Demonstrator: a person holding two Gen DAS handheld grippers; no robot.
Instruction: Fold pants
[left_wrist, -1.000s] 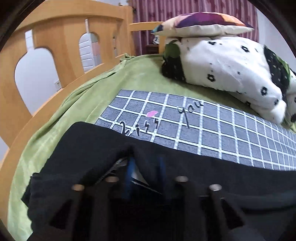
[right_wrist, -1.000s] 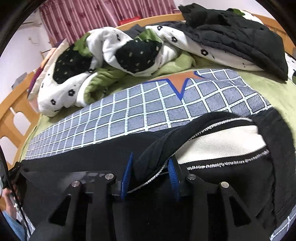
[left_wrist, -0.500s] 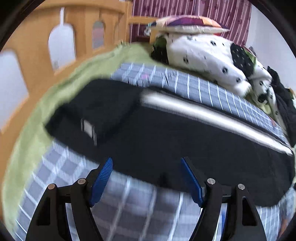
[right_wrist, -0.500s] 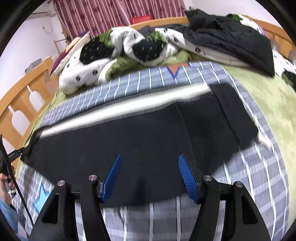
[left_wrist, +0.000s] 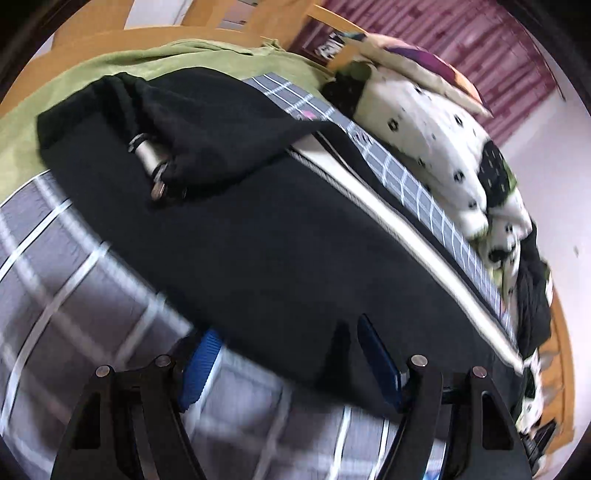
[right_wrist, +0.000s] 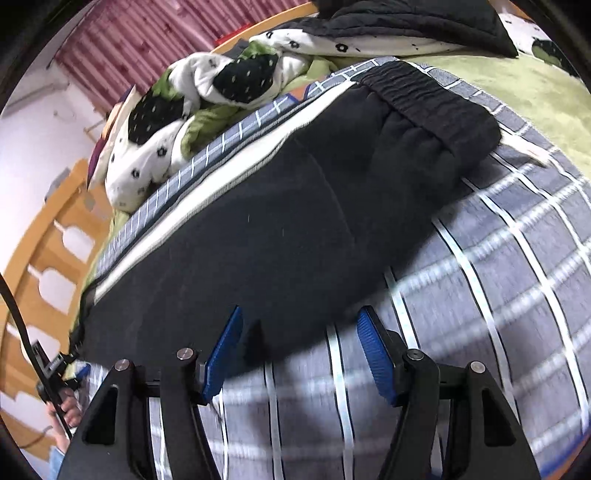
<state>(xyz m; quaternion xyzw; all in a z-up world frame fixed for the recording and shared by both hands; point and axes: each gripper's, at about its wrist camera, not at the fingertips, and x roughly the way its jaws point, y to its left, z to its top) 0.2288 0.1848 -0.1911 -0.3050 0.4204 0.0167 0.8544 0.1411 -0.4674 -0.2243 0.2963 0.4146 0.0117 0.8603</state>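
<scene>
the black pants (left_wrist: 280, 236) lie flat on the gray checked blanket (right_wrist: 517, 258) that covers the bed, folded lengthwise with one leg over the other, so a single long band runs across both views, likely laid out this way so the next fold can go end to end. their long axis runs side to side in front of the person: the elastic waistband (right_wrist: 424, 96) points to the right, the cuffs to the left, where a corner is flipped back near a small metal piece (left_wrist: 149, 162). a pale stripe (right_wrist: 229, 170) follows the far edge. the left hand-held gripper (left_wrist: 291, 369) hangs at the near hem with jaws spread but narrowing a little, pinching nothing. the right hand-held gripper (right_wrist: 299, 354) is spread too, empty, at the same hem.
</scene>
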